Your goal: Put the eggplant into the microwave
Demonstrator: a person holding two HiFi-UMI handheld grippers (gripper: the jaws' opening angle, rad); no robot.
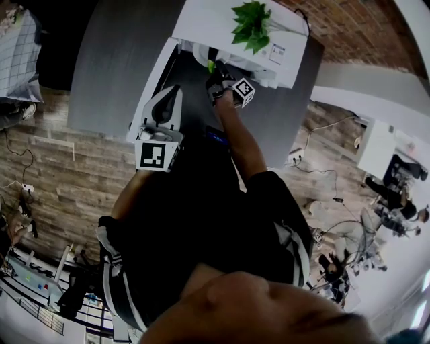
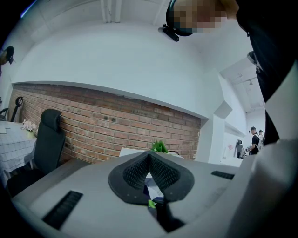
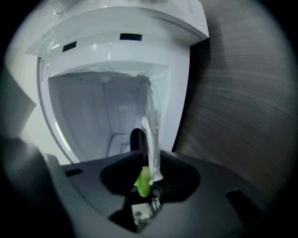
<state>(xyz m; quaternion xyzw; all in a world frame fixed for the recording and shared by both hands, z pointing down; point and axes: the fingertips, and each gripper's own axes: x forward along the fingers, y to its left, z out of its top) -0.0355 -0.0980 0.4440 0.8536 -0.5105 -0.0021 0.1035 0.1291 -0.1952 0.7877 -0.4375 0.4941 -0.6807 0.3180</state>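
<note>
The white microwave (image 1: pixel 222 20) stands on the grey table (image 1: pixel 114 67) with its door (image 1: pixel 149 87) swung open to the left. My right gripper (image 1: pixel 215 72) reaches into the microwave's mouth. In the right gripper view the cavity (image 3: pixel 102 111) lies straight ahead. The eggplant (image 3: pixel 136 138), dark purple with a green stem, sits between the right gripper's (image 3: pixel 144 162) jaws, which stand open. A bit of the green stem (image 1: pixel 210 66) shows in the head view. My left gripper (image 1: pixel 171 94) hovers over the open door, its pads (image 2: pixel 160 172) pressed together on nothing.
A green plant (image 1: pixel 252 23) stands on top of the microwave. Behind the table are a brick wall (image 2: pixel 116 121) and a dark chair (image 2: pixel 49 139). People and desks (image 1: pixel 396 175) are off to the right, across the room.
</note>
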